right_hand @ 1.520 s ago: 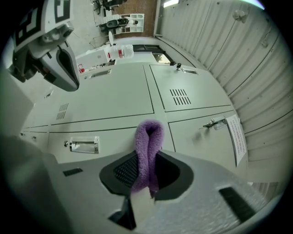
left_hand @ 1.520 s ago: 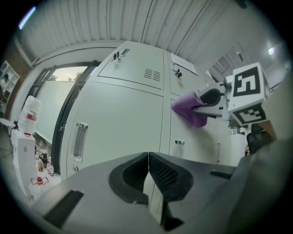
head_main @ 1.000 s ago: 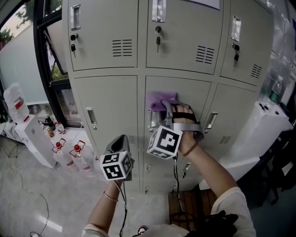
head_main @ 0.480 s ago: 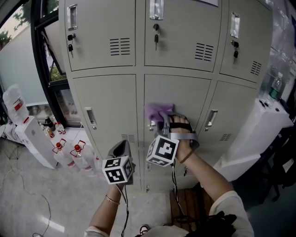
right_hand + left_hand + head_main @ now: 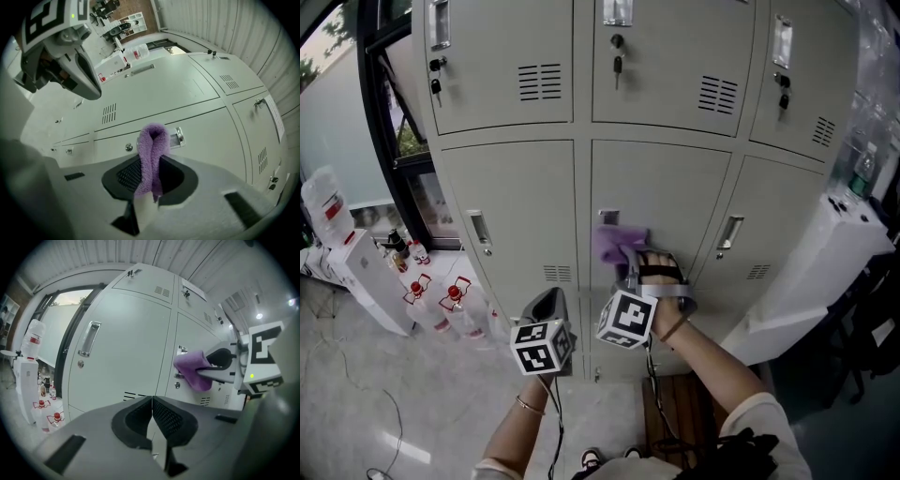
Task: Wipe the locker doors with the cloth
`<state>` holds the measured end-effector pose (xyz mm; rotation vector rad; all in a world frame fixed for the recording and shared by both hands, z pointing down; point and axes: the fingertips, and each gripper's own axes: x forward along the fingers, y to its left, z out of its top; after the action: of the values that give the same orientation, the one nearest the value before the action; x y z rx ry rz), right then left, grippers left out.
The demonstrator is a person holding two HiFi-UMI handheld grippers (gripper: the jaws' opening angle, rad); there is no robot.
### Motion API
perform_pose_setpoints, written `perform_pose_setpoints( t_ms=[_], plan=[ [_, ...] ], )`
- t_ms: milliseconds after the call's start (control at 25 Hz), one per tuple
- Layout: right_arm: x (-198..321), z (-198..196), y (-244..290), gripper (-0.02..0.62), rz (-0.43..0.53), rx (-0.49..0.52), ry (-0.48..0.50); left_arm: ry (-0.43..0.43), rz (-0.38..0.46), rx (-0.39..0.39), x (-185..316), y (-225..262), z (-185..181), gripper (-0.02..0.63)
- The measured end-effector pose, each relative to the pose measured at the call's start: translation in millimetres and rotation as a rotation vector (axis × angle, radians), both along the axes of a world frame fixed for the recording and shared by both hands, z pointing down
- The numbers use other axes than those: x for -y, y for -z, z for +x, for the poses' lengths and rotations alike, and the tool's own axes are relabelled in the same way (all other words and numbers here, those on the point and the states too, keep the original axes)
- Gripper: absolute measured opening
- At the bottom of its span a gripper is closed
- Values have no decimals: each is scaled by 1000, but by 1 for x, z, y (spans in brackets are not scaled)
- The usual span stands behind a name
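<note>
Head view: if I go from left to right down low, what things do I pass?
Water jug → red-capped bottles → left gripper → right gripper holding the purple cloth → tall white unit.

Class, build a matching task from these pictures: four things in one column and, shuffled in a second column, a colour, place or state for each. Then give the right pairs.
Column one:
1. cloth
2. left gripper
3. right gripper
4. key

Column two:
A. shut, nothing between its fingers
B. hanging from the lock of an upper locker
C. purple
D. shut on the cloth

Pairs: 1-C, 2-A, 3-D, 4-B
</note>
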<state>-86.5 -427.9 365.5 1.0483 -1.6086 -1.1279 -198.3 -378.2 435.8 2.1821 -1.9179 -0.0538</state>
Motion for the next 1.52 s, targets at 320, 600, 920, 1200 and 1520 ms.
perform_pose_setpoints(
  t_ms=[320, 600, 920, 1200, 1520],
  plan=[
    [2, -2, -33, 69, -41, -12, 12, 9, -46, -15, 1, -26, -2, 6],
    [2, -3, -73, 69, -110, -28, 18, 12, -75, -15, 0, -42, -6, 8],
    [3, -2, -117, 69, -196, -29, 13, 14, -104, -11, -3, -58, -8, 8],
    [6, 0, -152, 71, -262, -34, 5, 22, -136, -13, -7, -73, -9, 8],
    [10, -1, -180, 71, -308, -51, 8, 27, -148, -11, -6, -78, -8, 6]
  ],
)
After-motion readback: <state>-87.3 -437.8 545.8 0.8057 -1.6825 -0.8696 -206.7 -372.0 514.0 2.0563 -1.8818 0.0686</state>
